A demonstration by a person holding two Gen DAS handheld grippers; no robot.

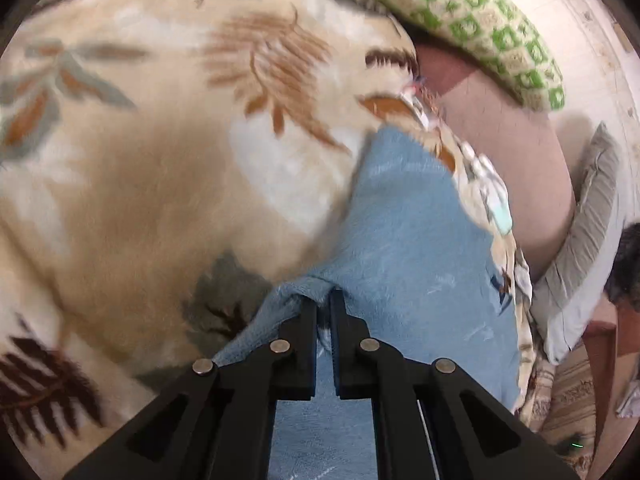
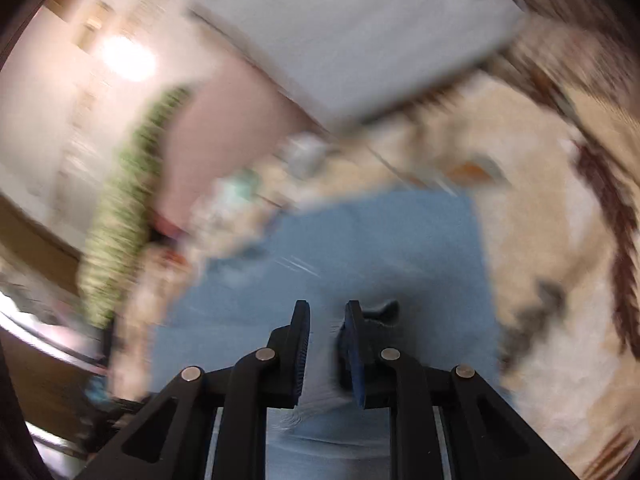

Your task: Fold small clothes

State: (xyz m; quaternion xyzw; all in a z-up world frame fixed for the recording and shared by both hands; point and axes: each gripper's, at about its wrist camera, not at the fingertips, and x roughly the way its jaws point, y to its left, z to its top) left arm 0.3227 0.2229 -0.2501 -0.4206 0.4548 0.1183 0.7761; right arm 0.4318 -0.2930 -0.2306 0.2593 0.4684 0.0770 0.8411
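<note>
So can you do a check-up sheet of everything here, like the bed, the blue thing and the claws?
Surface: fluffy cream blanket with brown leaf pattern, spread out under the work.
Job's things: soft light-blue fleece cloth, lying on the blanket, one edge bunched up at the left claw.
Clutter: green-and-cream patterned cushion; grey pillow; pale pink sheet.
Grippers: left claw shut on the blue cloth's edge. Right claw over the same cloth, jaws narrowly apart with pale cloth between them; too blurred to tell if it is pinched.
Cables: nothing seen.
Surroundings: pale wall; bright light.
</note>
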